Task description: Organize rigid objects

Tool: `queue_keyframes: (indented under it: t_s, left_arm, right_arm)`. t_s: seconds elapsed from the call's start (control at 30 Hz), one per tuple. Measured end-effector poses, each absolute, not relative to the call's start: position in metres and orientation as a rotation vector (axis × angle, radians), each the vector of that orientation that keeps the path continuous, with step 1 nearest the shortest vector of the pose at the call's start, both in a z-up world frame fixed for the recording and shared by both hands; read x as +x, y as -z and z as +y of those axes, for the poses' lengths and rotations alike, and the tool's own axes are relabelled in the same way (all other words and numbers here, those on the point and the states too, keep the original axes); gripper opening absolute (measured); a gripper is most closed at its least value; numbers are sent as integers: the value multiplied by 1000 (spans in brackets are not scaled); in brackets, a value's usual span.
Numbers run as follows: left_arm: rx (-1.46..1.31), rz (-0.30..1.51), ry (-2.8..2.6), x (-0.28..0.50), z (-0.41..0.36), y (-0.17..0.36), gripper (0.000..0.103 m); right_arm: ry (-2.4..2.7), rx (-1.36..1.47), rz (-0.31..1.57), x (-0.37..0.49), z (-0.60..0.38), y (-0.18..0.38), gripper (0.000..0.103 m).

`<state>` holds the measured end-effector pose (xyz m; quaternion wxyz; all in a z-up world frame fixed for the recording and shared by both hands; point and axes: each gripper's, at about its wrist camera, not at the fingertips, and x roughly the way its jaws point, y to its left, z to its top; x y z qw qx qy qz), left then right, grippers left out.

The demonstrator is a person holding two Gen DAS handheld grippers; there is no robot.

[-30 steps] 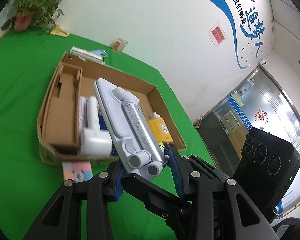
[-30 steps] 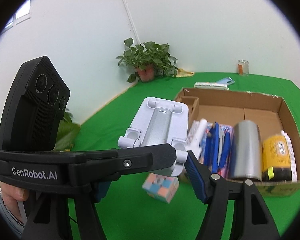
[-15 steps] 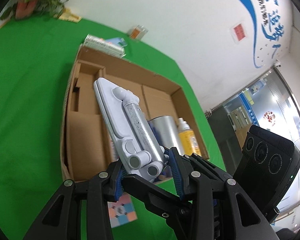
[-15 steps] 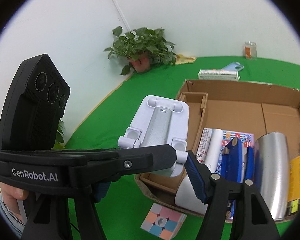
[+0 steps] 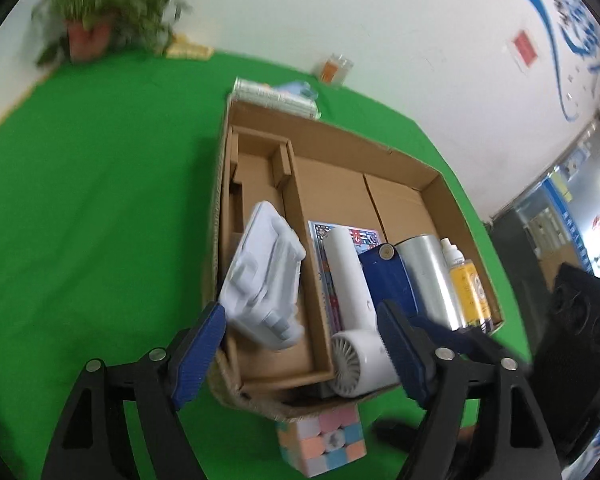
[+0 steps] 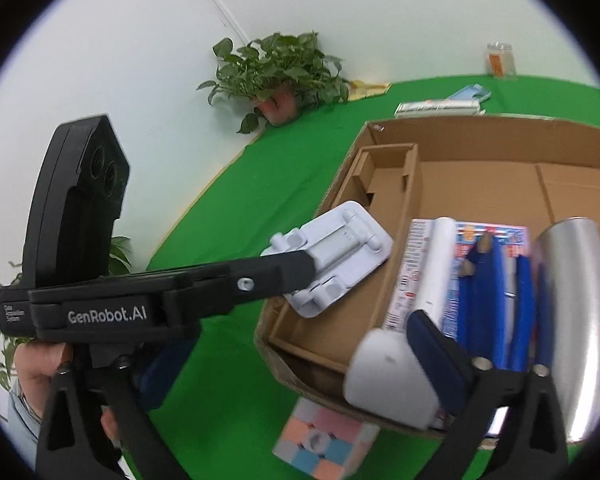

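Both tongs have just been opening – left tongs (image 5: 300, 344) and right tongs (image 6: 296, 320) now stand spread, gripping nothing. The white phone stand (image 5: 266, 280), clamped a second ago, lies tilted in the cardboard box (image 5: 432, 184) – left compartment.

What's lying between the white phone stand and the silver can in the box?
In the left wrist view, between the white phone stand and the silver can: a cardboard divider, a printed packet, a white hair dryer, then a blue tool.
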<state>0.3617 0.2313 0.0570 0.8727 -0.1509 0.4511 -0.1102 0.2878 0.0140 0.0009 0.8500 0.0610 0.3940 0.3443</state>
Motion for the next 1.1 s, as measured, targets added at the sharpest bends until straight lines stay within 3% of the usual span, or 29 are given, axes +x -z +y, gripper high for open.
queue_keyframes:
  t_s: [0.13,0.33,0.4,0.43,0.47,0.5,0.57,0.6,0.63,0.67,0.73,0.93,1.0,1.03,1.1]
  left_arm:
    - [-212,771,163,312,220,-74,102]
    - [-142,646,117,253,191,-81,100]
    - [-147,632,124,246,182,-81,67]
    - [-156,664,150,245,177,-76,11]
    - [-158,703,156,246,171,-73,2]
    - [-154,715,155,244,167,-70,1]
    - [-124,683,179,234,156,-71,7]
    - [-120,687,189,232,151,-69,18]
    - [-121,706,185,233,149,-67,73]
    - [-129,735,151,235,148,-63,97]
    - [-181,727,116,237,150,-53,101]
    - [-373,853,207,266,165,-1,99]
    - [-388,898,215,275,164,16,89]
    - [-403,935,232,281,162,28,77]
    - [-415,976,235,285,161,40,71]
  right_arm:
    - [-584,33,720,256,-21,-3,103]
    - [-457,-44,703,220,-58,12,103]
    - [-448,-43,703,215,-65,14,102]
    - [-447,-39,693,212,-71,13,99]
    - [-444,-39,672,208,-76,11,81]
    - [-428,-52,654,203,-80,9,59]
    - [-419,-52,638,198,-87,5,56]
    - [-428,-49,629,196,-90,5,67]
    - [-430,-53,626,194,-91,4,79]
    - [-429,-55,622,192,-92,5,101]
    - [-443,-37,611,188,-94,6,102]
    - [-534,-15,679,180,-98,22,102]
    - [-556,-12,691,176,-99,26,102]
    - [-564,-12,696,173,-98,28,102]
    - [-589,-8,710,170,-99,31,102]
